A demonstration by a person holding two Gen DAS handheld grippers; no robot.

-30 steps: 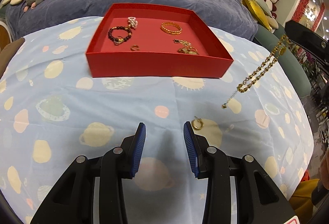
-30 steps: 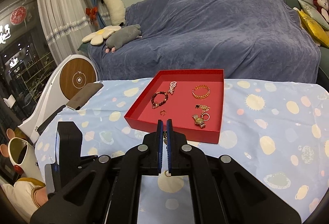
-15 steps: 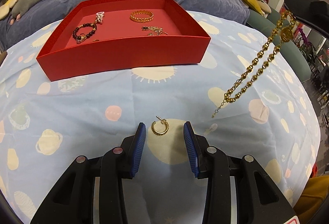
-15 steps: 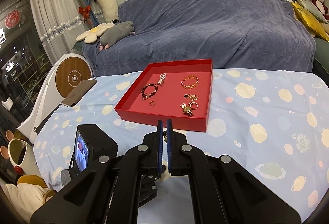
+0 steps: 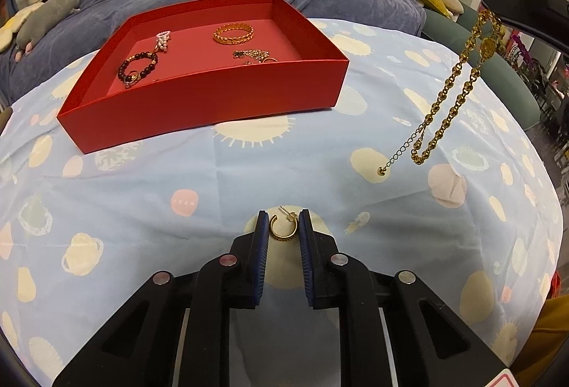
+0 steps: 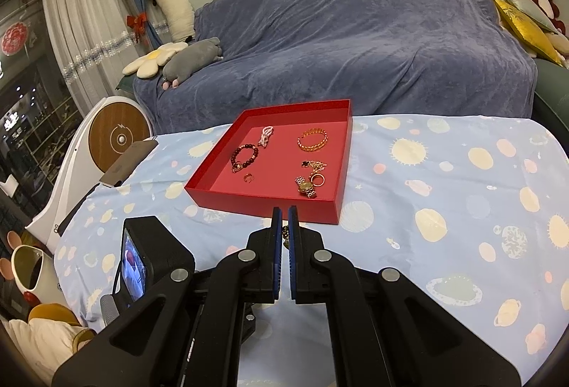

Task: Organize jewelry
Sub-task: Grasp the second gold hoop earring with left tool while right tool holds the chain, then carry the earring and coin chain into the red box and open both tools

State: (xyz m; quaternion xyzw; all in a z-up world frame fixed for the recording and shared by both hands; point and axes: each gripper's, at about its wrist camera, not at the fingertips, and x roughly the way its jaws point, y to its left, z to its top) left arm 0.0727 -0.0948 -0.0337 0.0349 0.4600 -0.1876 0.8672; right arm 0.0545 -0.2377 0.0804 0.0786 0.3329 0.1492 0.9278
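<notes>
A small gold hoop earring (image 5: 282, 237) lies on the planet-print tablecloth (image 5: 142, 195). It sits between the blue pads of my left gripper (image 5: 283, 213), whose jaws are closing and touch it on both sides. My right gripper (image 6: 284, 209) is shut on a gold bead chain (image 5: 448, 109). The chain dangles above the cloth at the right of the left wrist view and only peeks out between the fingers (image 6: 285, 236) in the right wrist view. The red box (image 5: 213, 102) beyond holds a bead bracelet (image 5: 137, 67), a gold bangle (image 5: 233, 33), a watch (image 6: 306, 188) and other small pieces.
A sofa under a blue throw (image 6: 355, 42) with plush toys stands behind the table. A phone (image 6: 128, 165) lies at the table's left edge. The left gripper's camera body (image 6: 142, 259) sits low and left of my right gripper. The table's edge curves down on the right.
My left gripper shifted right until the earring lay between its fingers, then its jaws narrowed onto it. The right gripper kept the chain hanging.
</notes>
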